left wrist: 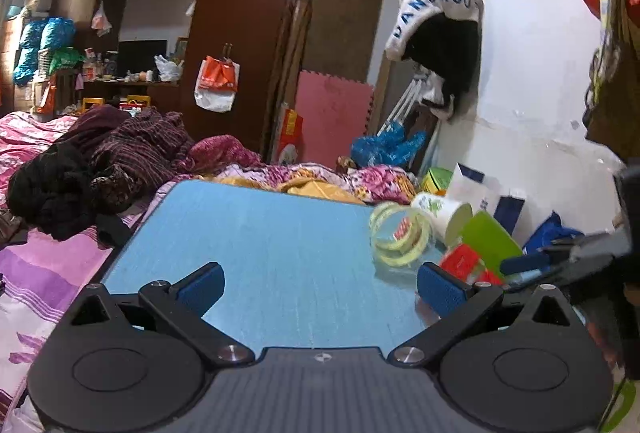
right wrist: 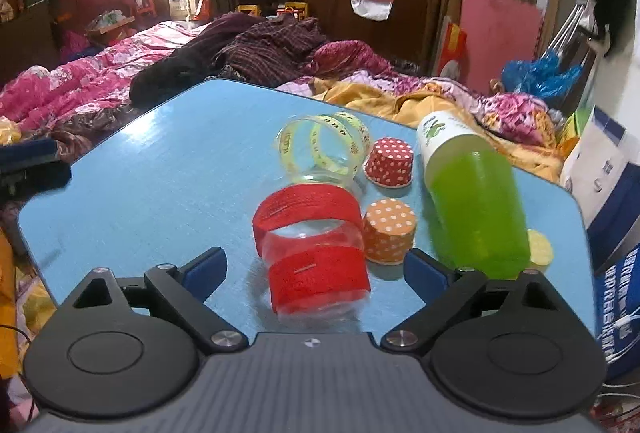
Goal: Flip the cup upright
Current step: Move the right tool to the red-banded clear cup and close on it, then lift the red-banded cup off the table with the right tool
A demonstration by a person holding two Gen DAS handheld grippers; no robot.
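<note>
In the right wrist view a clear plastic cup with red bands (right wrist: 316,257) lies on its side on the blue table (right wrist: 160,169), its mouth facing away. My right gripper (right wrist: 316,273) is open, with the cup's base end between its fingers. A clear cup with yellow bands (right wrist: 320,149) lies on its side farther back. A green and white cup (right wrist: 472,193) lies on its side to the right. In the left wrist view my left gripper (left wrist: 318,285) is open and empty over bare table; the red-banded cup (left wrist: 468,261) and the right gripper's fingertips (left wrist: 528,265) show at the right.
Two upside-down dotted paper cups stand by the cups, one red (right wrist: 390,161), one orange (right wrist: 390,229). A yellow disc (right wrist: 540,247) lies at the table's right edge. A bed with heaped blankets and clothes (right wrist: 200,73) surrounds the table; boxes (right wrist: 616,193) stand to the right.
</note>
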